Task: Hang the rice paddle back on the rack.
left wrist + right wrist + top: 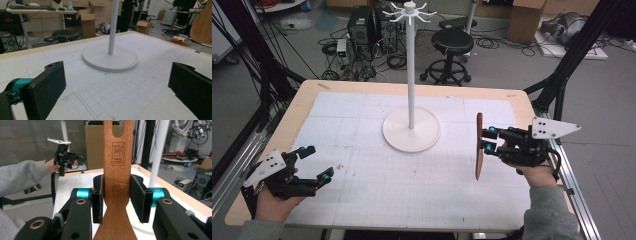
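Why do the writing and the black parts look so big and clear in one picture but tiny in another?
Right gripper view: the wooden board sits close to the lens, stamp sharp, background soft. High view: board small, edge-on in the right tool. Left gripper view: near jaws slightly blurred.

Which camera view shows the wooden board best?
The right gripper view: the wooden board faces the camera, handle clamped between the jaws. The high view shows it edge-on. The left gripper view catches only a rounded corner.

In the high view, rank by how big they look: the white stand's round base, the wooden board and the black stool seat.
1. Round base of the white stand.
2. Wooden board, seen edge-on, so it looks thin.
3. Black stool seat; it stands farther off, so its rank is unsure.
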Action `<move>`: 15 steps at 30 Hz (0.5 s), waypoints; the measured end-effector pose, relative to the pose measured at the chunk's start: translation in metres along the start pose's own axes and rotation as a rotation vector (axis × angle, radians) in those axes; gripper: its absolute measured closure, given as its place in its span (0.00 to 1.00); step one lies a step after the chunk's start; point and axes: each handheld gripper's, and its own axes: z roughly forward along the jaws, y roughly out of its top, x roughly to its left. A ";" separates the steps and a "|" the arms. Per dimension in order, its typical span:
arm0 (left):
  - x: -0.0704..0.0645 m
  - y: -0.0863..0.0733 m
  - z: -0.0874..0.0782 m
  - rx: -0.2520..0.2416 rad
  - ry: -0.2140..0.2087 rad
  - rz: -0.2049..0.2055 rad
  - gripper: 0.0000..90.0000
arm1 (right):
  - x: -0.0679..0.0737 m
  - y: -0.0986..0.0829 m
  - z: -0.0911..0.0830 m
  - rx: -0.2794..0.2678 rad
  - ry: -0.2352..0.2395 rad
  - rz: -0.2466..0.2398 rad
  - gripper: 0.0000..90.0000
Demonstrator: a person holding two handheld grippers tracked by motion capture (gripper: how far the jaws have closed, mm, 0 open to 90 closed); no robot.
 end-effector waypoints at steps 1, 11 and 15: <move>0.000 0.000 0.000 -0.006 -0.003 -0.006 0.02 | 0.000 0.001 0.000 0.000 -0.001 0.010 0.72; -0.001 0.000 -0.001 -0.017 -0.014 -0.005 0.02 | -0.010 0.017 -0.002 -0.060 -0.025 0.025 0.72; -0.001 0.000 -0.002 -0.015 -0.012 0.002 0.02 | -0.015 0.029 0.000 -0.048 -0.038 0.035 0.72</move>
